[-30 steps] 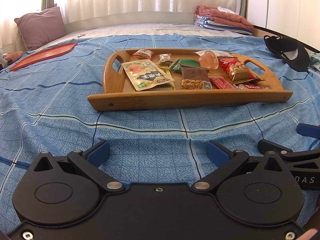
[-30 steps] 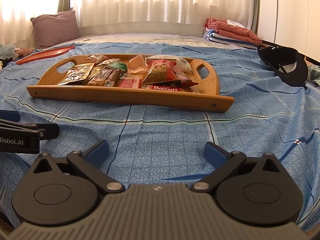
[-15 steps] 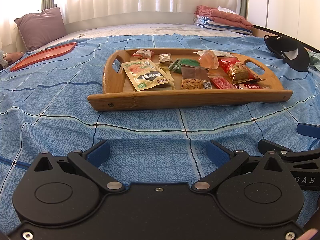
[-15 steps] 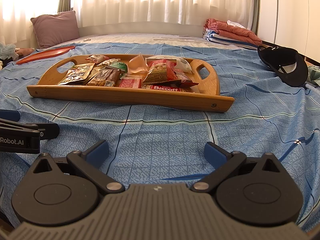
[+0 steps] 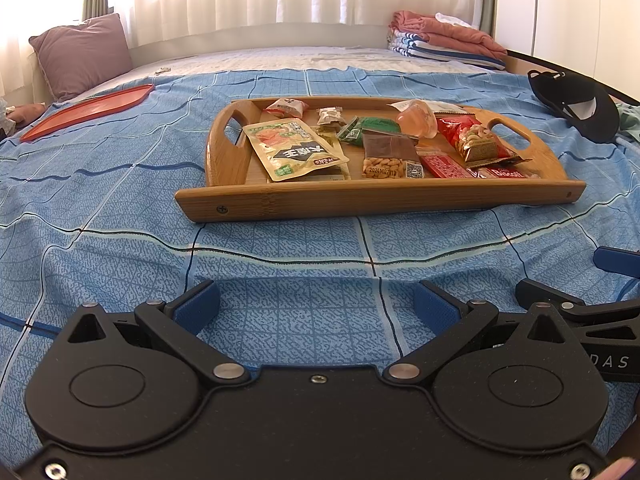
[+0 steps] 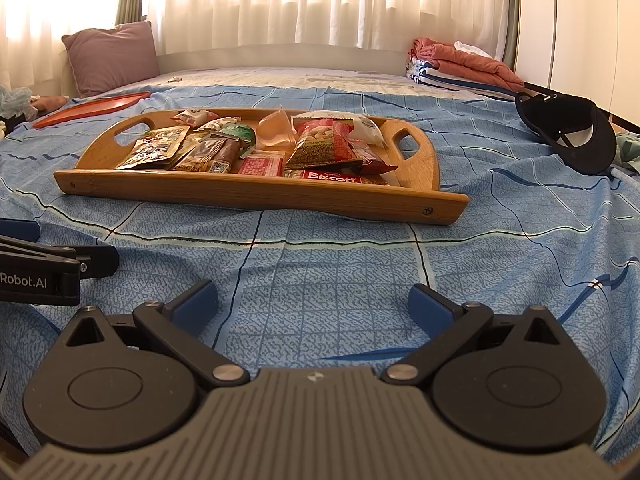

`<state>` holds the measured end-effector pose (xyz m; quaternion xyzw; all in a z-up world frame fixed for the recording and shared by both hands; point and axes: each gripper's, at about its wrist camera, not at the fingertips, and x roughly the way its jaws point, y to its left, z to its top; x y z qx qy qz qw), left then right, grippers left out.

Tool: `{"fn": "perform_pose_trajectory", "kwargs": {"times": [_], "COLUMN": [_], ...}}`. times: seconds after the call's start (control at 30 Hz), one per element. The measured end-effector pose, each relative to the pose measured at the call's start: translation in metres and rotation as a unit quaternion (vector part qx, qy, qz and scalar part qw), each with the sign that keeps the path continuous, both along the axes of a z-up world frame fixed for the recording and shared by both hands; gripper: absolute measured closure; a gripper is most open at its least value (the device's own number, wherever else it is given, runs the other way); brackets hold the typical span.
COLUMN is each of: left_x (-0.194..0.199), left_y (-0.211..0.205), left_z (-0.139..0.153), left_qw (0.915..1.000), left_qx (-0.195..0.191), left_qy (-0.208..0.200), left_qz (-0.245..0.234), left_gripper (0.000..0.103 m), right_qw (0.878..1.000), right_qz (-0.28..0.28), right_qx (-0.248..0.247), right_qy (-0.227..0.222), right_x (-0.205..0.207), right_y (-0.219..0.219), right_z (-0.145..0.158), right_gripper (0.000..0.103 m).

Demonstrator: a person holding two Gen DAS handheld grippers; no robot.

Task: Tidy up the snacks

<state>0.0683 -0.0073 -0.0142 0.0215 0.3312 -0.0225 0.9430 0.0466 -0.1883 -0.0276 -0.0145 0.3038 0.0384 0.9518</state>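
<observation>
A wooden tray [image 5: 360, 199] [image 6: 256, 194] with cut-out handles lies on the blue bedspread and holds several snack packets. Among them are a yellow-green pouch [image 5: 294, 149], a peanut pack [image 5: 390, 157], a red nut bag [image 5: 476, 140] [image 6: 320, 142] and a red Biscoff pack [image 6: 332, 177]. My left gripper [image 5: 316, 306] rests open low on the bed, well short of the tray, nothing between its blue pads. My right gripper [image 6: 314, 304] is likewise open and empty, just right of the left one. Each shows at the other view's edge.
An orange tray [image 5: 88, 110] lies at the far left of the bed near a mauve pillow [image 5: 82, 54]. A black cap [image 5: 580, 102] [image 6: 568, 132] sits at the right edge. Folded clothes [image 5: 444, 42] are stacked at the back right. Bedspread lies between grippers and tray.
</observation>
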Motion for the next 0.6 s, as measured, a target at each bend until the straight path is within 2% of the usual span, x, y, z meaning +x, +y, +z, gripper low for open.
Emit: {"fn": "perform_pose_trajectory", "kwargs": {"times": [0.6], "left_x": [-0.0006], "left_y": [-0.0002], "left_z": [-0.0004], "left_qw": [1.0000], "left_qx": [0.001], "left_qy": [-0.003], "left_qz": [-0.001], "left_gripper": [0.000], "right_qw": [1.000], "right_qz": [0.000], "right_qx": [0.000], "right_qy": [0.000], "right_x": [-0.0003], "right_y": [0.0002], "right_z": [-0.0004], "right_gripper": [0.000]}}
